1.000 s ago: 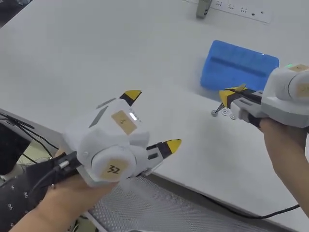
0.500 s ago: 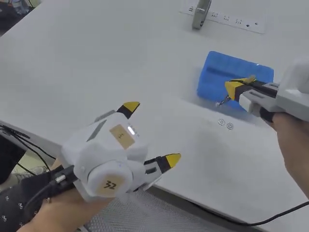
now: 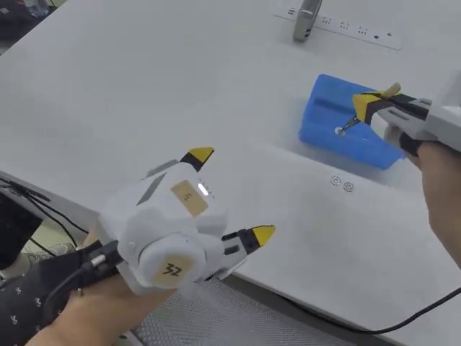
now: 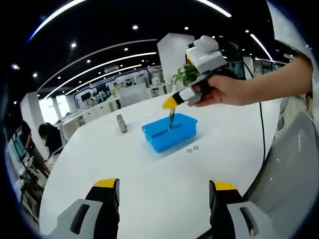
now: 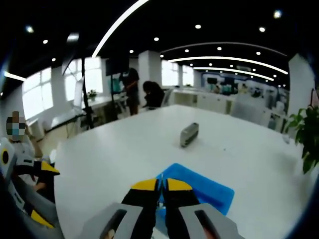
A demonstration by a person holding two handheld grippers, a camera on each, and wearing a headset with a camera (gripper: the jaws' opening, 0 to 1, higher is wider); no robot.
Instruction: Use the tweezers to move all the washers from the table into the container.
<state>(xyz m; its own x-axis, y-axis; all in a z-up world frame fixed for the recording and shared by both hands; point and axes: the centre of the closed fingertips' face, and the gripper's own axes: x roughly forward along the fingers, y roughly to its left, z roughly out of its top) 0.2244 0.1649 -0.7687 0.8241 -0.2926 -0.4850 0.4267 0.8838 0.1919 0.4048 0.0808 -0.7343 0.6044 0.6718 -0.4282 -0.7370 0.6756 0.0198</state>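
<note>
while the left gripper (image 3: 229,194) sits low and close in the head view, its two yellow-tipped jaws stand wide apart with nothing between them. ahead of it and off to its right, the right gripper (image 3: 366,107) has its jaws pinched onto the tweezers (image 3: 348,123), whose tip points down inside the blue container (image 3: 338,148). a speck at that tip may be a washer, though it is too small to be sure. two washers (image 3: 335,181) lie side by side on the table (image 3: 144,86), just on the near side of the container and below the right gripper.

from the left gripper view, the left gripper (image 4: 164,185) shows its jaws spread wide and bare. straight ahead, the right gripper (image 4: 169,103) hangs over the container (image 4: 157,142) with the tweezers (image 4: 171,119) reaching down into it. the washers (image 4: 189,149) rest on the table (image 4: 99,154) just beside the container's front right corner.

in the right gripper view, the right gripper (image 5: 160,186) has its jaws all but touching, clamped on the thin tweezers (image 5: 159,200). the container (image 5: 209,191) lies directly beneath and beyond them, and the left gripper (image 5: 44,193) shows far off to the left.
</note>
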